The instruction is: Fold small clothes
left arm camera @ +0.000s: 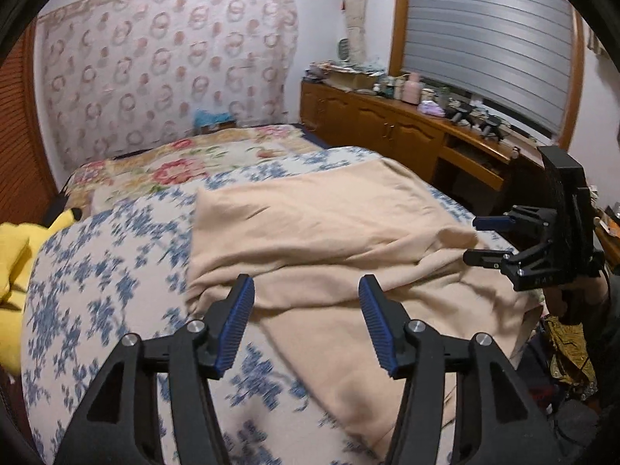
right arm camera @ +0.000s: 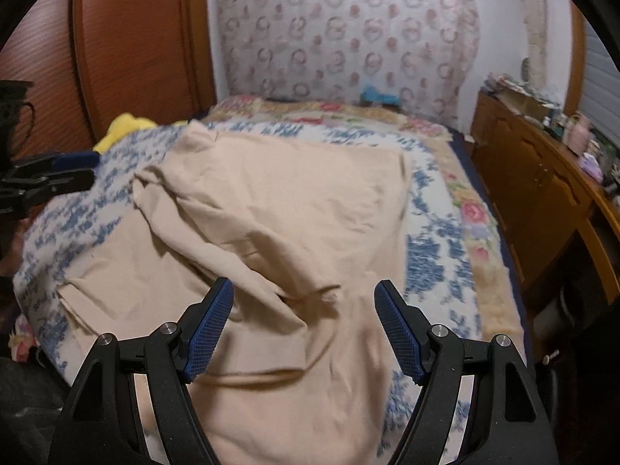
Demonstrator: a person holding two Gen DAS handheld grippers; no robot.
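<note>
A beige garment lies on the bed, on a cover with blue flowers. It is not flat: one part is thrown over the rest, and there are deep creases across the middle. Its near end hangs over the edge of the bed.

The left gripper is above the near part of the garment. Its fingers stand wide apart and hold nothing. From this view I cannot tell if the tips touch the cloth.

The right gripper is also over the garment, near its crumpled middle. Its fingers are wide apart as well, with nothing between them. In the left view the right gripper appears at the right side, above the right edge of the garment, with a gap between its two fingers.

A yellow soft thing lies at the left side of the bed. Behind the bed a patterned cloth covers the wall. On the right stands a wooden cabinet with many small things on top, under a window with a grey shutter.
</note>
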